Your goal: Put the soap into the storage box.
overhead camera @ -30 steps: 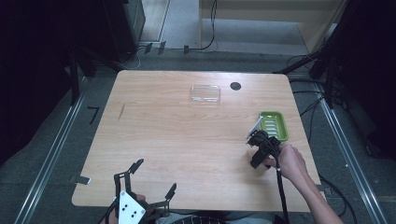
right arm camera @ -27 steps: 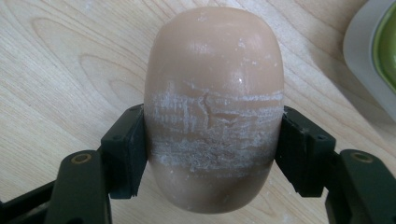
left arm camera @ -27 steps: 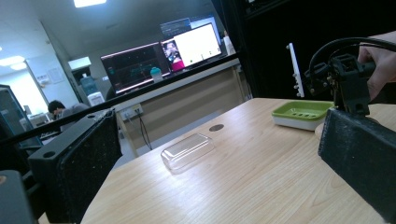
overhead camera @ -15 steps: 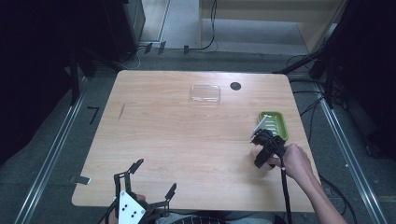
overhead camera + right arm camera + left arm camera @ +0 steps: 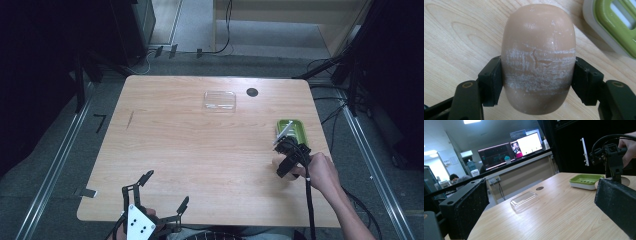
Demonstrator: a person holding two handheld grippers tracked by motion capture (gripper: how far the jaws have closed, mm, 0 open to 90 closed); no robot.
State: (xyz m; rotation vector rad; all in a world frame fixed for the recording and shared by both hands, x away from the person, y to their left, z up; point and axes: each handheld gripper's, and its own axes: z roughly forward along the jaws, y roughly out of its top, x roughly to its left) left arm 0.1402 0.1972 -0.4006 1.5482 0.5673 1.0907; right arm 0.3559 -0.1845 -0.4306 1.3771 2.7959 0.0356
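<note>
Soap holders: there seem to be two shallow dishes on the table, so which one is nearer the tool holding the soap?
The green soap dish, beside the right tool. The clear lid lies farther off.

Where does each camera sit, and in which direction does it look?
High view: above the table, looking down; a forearm, both grippers.
Left gripper view: on the left gripper, looking level across the table; open jaws.
Right gripper view: on the right gripper, looking down; jaws clamp the soap bar.
Shared: the green soap dish.
</note>
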